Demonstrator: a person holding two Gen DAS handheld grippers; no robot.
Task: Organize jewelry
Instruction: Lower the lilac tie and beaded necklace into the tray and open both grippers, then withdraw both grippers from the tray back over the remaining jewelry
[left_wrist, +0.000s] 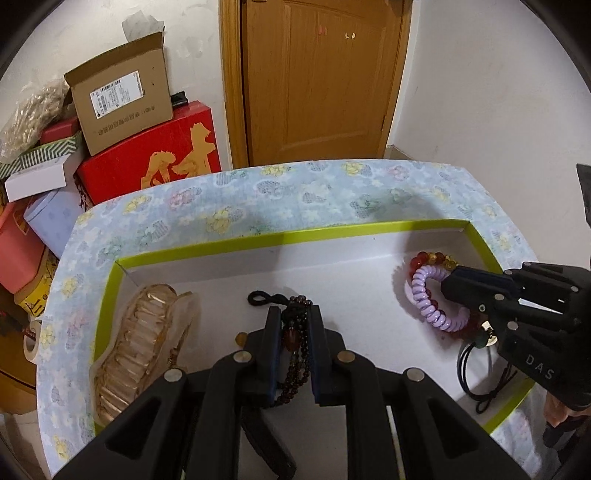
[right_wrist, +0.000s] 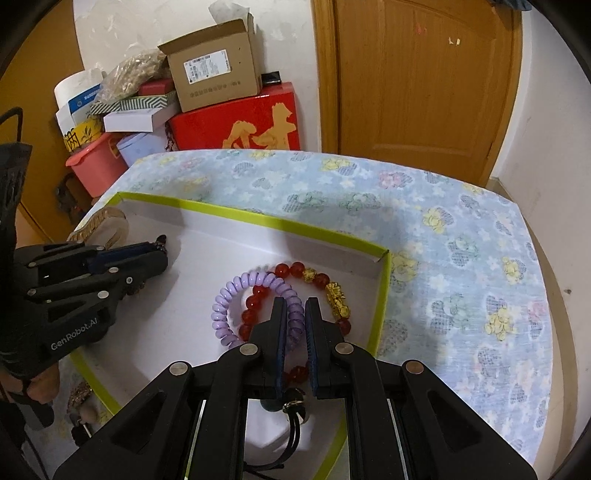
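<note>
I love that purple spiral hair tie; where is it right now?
In the right wrist view the purple spiral hair tie lies in the green-rimmed box, overlapping the red bead bracelet, between the right gripper's fingers.

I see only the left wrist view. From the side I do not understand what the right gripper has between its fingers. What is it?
Observer: The purple coil hair tie runs between the fingers of the right gripper, which look closed on it.
Operator: Is the red bracelet in the grip too?
Observer: I cannot tell. The red bead bracelet overlaps the coil, and one red bead shows low between the fingers.
Operator: Are its yellow beads plain?
Observer: No, the larger is a carved gold charm, nearest the tray's right wall.
</note>
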